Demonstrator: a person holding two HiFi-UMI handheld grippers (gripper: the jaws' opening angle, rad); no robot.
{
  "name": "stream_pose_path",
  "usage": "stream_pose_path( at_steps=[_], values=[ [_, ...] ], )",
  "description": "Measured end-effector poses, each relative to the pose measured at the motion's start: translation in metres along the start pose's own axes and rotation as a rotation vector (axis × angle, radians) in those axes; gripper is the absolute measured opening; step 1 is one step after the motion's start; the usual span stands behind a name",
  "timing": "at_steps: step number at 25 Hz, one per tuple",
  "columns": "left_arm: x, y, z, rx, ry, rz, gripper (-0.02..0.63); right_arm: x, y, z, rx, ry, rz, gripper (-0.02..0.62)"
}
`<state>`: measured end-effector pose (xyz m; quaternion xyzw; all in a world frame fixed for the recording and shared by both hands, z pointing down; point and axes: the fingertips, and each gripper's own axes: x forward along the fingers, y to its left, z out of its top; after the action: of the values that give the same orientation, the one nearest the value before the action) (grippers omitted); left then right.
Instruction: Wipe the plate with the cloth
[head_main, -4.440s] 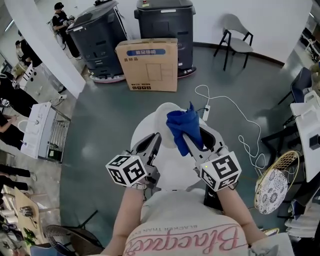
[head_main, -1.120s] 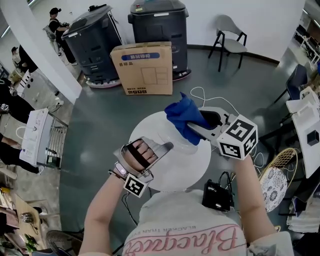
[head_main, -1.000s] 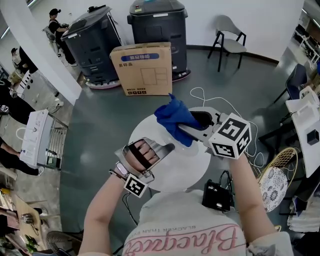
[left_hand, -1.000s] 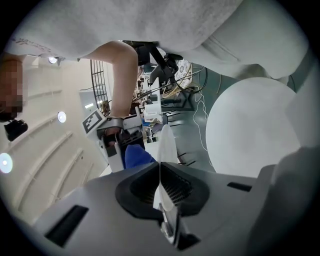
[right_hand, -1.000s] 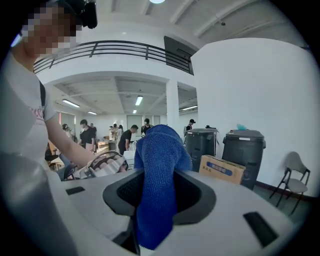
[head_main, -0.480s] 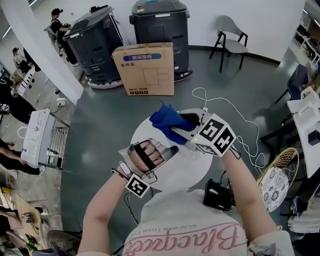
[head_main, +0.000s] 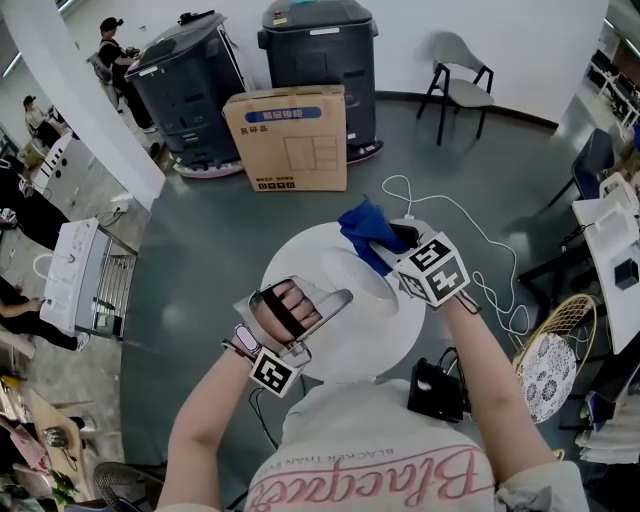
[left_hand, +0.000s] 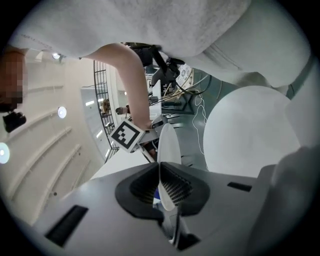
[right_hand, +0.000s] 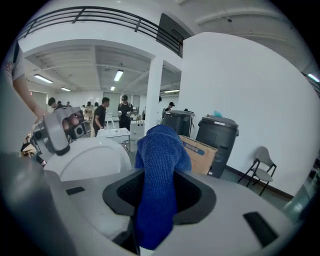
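My left gripper (left_hand: 161, 189) is clamped tight on the plate (left_hand: 168, 147) by its rim; my right gripper (head_main: 388, 245) pinches the blue cloth (head_main: 362, 222) at the plate's one o'clock; the wiping looks barely begun.

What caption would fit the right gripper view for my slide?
Right gripper clamps the blue cloth, with the white plate just beyond at left.

Grey floor (head_main: 200, 260) all round, white wall (head_main: 540, 50) beyond; cardboard box (head_main: 287, 135) before two dark bins (head_main: 190, 80), chair (head_main: 462, 75) right, white cable (head_main: 400, 178) trailing.
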<state>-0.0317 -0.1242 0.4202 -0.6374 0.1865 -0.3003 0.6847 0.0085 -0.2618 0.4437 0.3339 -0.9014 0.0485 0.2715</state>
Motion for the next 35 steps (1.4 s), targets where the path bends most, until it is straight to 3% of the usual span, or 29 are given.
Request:
stream_pose_path(
  at_steps=[4, 9, 16, 19, 22, 25, 29, 35],
  values=[
    [0.003, 0.001, -0.012, -0.251, 0.068, -0.003, 0.018, -0.014, -0.016, -0.011, 0.061, -0.014, -0.061, 0.147],
    [0.011, 0.005, -0.039, -0.741, 0.143, 0.015, 0.02, -0.045, -0.023, 0.011, 0.085, -0.124, -0.122, 0.147],
    [0.015, -0.015, -0.066, -1.328, 0.247, 0.034, 0.02, -0.081, -0.032, 0.033, 0.089, -0.251, -0.257, 0.147],
    [0.012, -0.023, -0.088, -1.6, 0.302, 0.09, 0.017, -0.089, -0.022, 0.038, 0.114, -0.292, -0.225, 0.147],
    [0.009, -0.024, -0.102, -1.846, 0.289, 0.147, 0.017, -0.09, -0.005, 0.04, 0.167, -0.333, -0.156, 0.147],
    [0.005, -0.021, -0.107, -1.97, 0.274, 0.201, 0.017, -0.086, 0.009, 0.036, 0.218, -0.37, -0.113, 0.147],
    [-0.003, -0.019, -0.112, -1.981, 0.314, 0.267, 0.017, -0.078, 0.017, 0.018, 0.237, -0.347, -0.133, 0.146],
    [-0.02, -0.023, -0.123, -2.095, 0.343, 0.375, 0.017, -0.077, 0.023, 0.013, 0.287, -0.361, -0.135, 0.146]
  ],
)
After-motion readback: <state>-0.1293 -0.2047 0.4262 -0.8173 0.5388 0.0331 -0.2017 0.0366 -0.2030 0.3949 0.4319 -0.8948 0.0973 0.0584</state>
